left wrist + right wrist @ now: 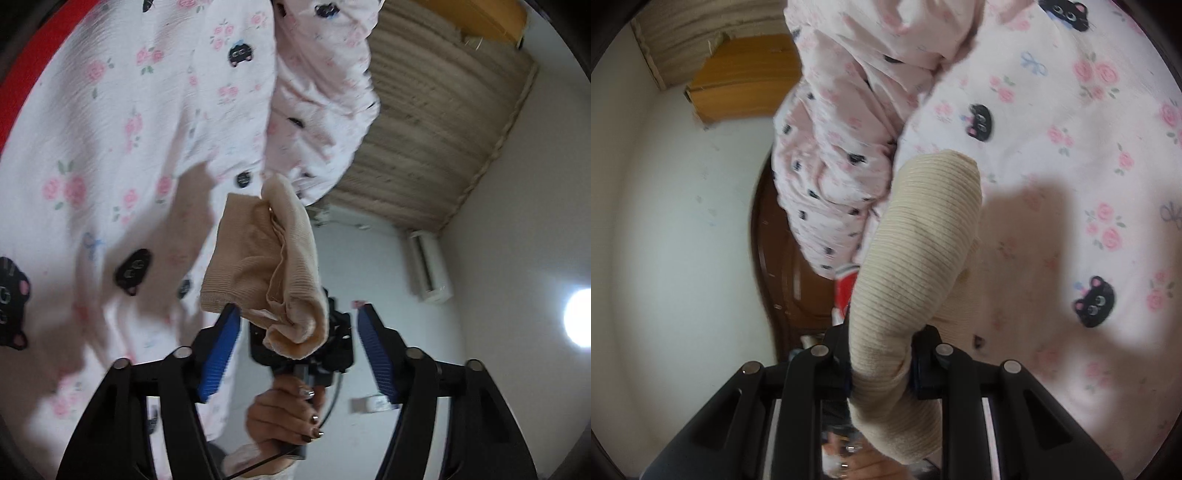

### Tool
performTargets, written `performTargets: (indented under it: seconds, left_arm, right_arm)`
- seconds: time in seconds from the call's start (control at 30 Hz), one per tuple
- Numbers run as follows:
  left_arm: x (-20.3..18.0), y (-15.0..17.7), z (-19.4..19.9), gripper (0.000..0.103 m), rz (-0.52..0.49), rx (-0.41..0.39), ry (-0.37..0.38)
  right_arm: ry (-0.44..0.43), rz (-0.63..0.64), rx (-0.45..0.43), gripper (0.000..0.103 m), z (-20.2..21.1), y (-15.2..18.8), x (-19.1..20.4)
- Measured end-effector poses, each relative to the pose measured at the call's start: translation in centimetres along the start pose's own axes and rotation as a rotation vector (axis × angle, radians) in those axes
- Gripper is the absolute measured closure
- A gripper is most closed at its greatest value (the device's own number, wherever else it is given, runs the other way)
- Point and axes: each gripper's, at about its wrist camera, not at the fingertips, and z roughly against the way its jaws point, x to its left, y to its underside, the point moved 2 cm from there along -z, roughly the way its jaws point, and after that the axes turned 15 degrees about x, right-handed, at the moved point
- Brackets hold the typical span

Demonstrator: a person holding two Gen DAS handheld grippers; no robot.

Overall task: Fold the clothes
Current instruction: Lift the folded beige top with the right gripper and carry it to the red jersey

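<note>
A beige ribbed garment (269, 258) hangs bunched in the air over a bed. In the right wrist view the same beige garment (916, 251) runs down between the fingers of my right gripper (881, 369), which is shut on it. The left wrist view shows a hand (288, 413) holding that gripper's black body (340, 347) behind the cloth. My left gripper (298, 310) is open, its blue pads (221, 350) wide apart. The garment's lower hem lies at the tip of the left pad; whether they touch I cannot tell.
A white bedsheet (110, 129) printed with pink roses and black cats fills the background. A crumpled pink quilt of the same print (834, 166) lies on it. A wall air conditioner (430, 266), a wooden cabinet (746, 81) and a dark brown wooden panel (779, 266) stand beyond.
</note>
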Motion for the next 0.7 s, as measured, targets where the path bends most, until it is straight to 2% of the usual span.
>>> performTargets:
  seconds: [0.17,0.43,0.6,0.7]
  left_arm:
    - [-0.3,-0.1,0.2,0.031,0.006,-0.027,0.113]
    - [-0.3,0.0,1.4,0.030,0.006,-0.073,0.189]
    - [-0.6,-0.3,1.9,0.030,-0.002,-0.100,0.257]
    - [-0.6,-0.6,1.7,0.030,-0.003,-0.104,0.235]
  right_arm:
    - [-0.129,-0.012,-0.012,0.080,0.1,-0.3,1.0]
    - [-0.287,-0.044,0.011,0.080,-1.6,0.1,1.3]
    - [-0.299,-0.068,0.028,0.080,-2.4,0.6,0.4]
    - [-0.313,-0.082,0.027,0.080,-2.2,0.7,-0.1]
